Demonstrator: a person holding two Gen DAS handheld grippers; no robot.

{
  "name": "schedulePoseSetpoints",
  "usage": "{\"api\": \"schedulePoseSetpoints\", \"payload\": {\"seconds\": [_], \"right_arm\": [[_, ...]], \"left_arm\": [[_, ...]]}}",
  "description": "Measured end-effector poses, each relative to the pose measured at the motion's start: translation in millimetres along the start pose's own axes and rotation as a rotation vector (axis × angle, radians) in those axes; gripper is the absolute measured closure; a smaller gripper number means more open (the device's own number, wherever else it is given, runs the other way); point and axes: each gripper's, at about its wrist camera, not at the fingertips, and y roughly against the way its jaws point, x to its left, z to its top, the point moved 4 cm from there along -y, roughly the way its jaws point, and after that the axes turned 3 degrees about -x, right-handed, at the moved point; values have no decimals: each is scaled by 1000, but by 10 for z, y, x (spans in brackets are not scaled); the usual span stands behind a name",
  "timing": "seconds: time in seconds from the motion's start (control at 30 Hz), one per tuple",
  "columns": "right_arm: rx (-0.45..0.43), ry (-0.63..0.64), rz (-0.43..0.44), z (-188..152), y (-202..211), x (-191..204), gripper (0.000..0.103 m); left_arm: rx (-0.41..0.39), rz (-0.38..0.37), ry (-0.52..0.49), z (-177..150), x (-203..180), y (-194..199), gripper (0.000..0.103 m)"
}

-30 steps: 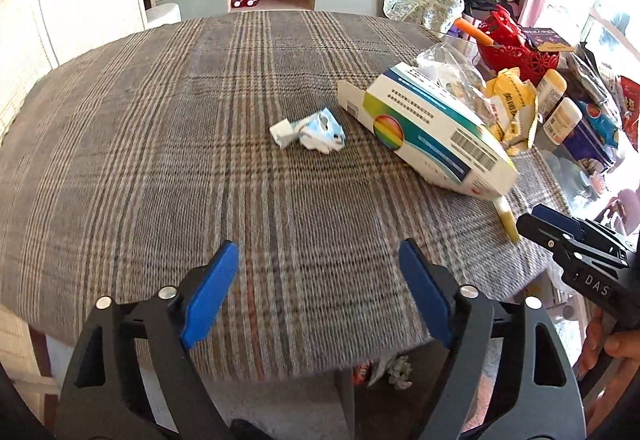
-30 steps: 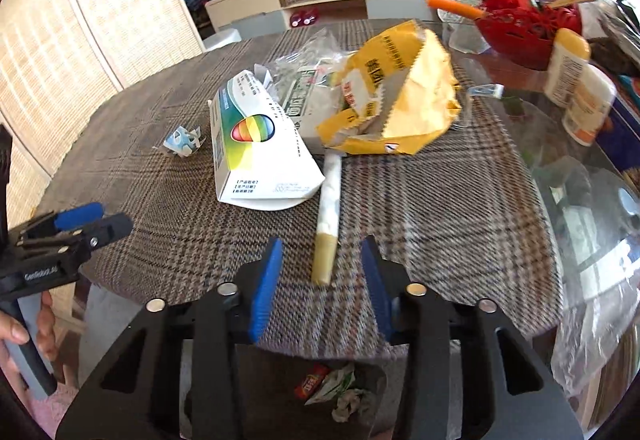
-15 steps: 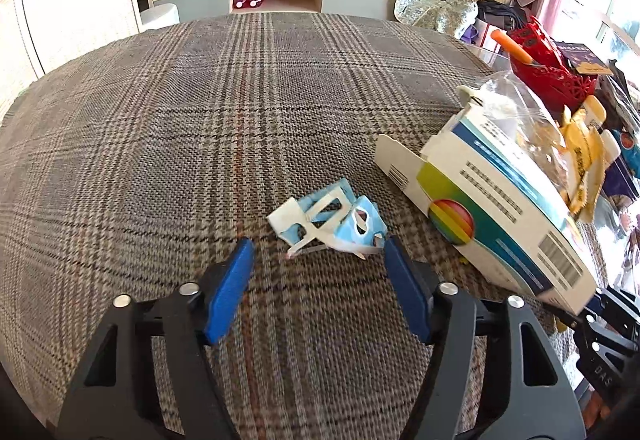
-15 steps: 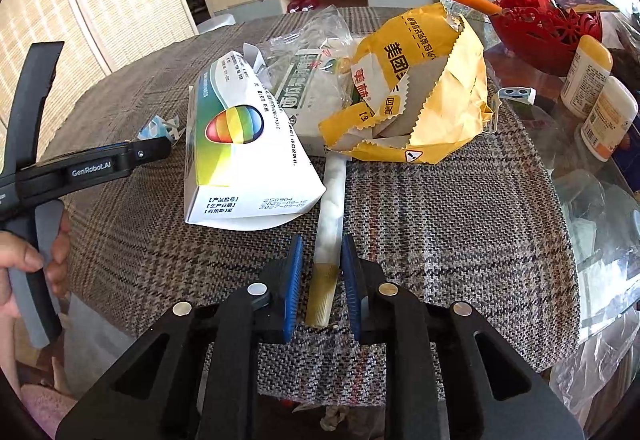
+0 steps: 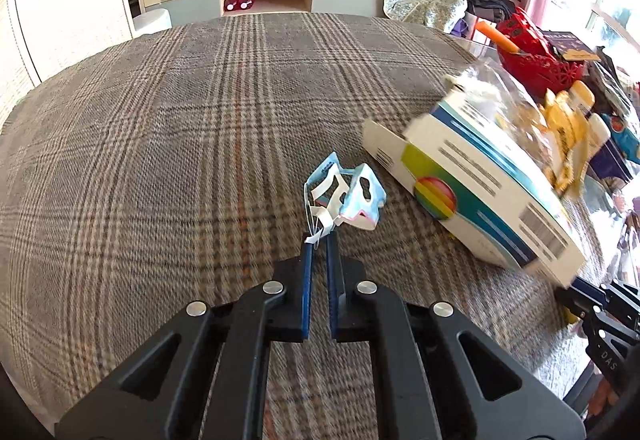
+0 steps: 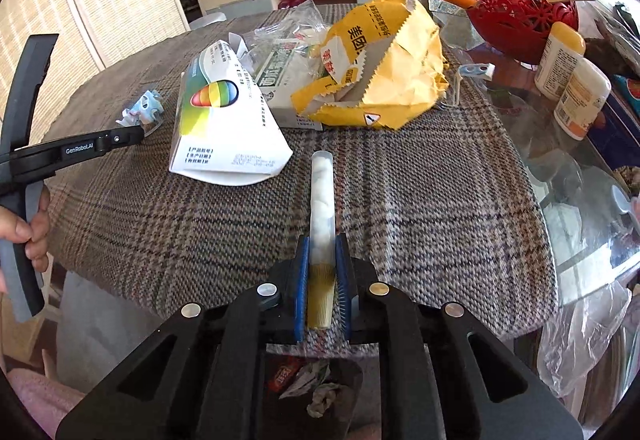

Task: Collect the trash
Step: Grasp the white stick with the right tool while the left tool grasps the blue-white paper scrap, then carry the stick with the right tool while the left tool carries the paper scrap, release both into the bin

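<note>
Left wrist view: the left gripper point(image 5: 319, 240) has its blue-padded jaws pinched together on the near edge of a crumpled light-blue and white paper wrapper point(image 5: 345, 197), thin and full of cut-out holes, which lies on the woven plaid tablecloth point(image 5: 168, 144). Just to its right lies a flattened white cardboard box point(image 5: 476, 200) with a rainbow oval, teal bands and a barcode, tilted with one flap open. Behind the box sit crinkled clear plastic and a yellow bag, and farther back a red openwork plastic basket point(image 5: 538, 58).

Right wrist view: the right gripper point(image 6: 322, 260) is clenched on a slim clear plastic tube point(image 6: 321, 208) packed with white cotton, its ribbed yellowish end caught between the pads; the tube points away along the tablecloth. The left gripper reaches in from the left, a hand point(image 6: 28, 224) on its grey handle, its tip at the wrapper. Beyond the tube lie the box and a torn yellow bag point(image 6: 384, 68) with zigzag edges. Below the table edge, crumpled scraps sit in a dark bin point(image 6: 316, 388).
</note>
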Motion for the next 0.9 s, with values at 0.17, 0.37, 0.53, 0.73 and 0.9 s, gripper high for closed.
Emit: {"api": "schedulePoseSetpoints", "payload": {"seconds": [0.17, 0.37, 0.53, 0.73, 0.9], "right_arm": [[9, -34, 26, -200, 168, -58, 89], [22, -53, 55, -523, 415, -99, 89], [29, -60, 70, -839, 639, -119, 89], [69, -64, 87, -1169, 704, -52, 89], [130, -76, 103, -1455, 521, 8, 89]], "left_arm": [[3, -26, 1, -250, -167, 165, 98], [15, -64, -5, -674, -496, 467, 98], [14, -89, -19, -1086, -770, 765, 98], [75, -130, -23, -1623, -1008, 896, 98], [162, -149, -29, -2037, -1139, 716, 98]]}}
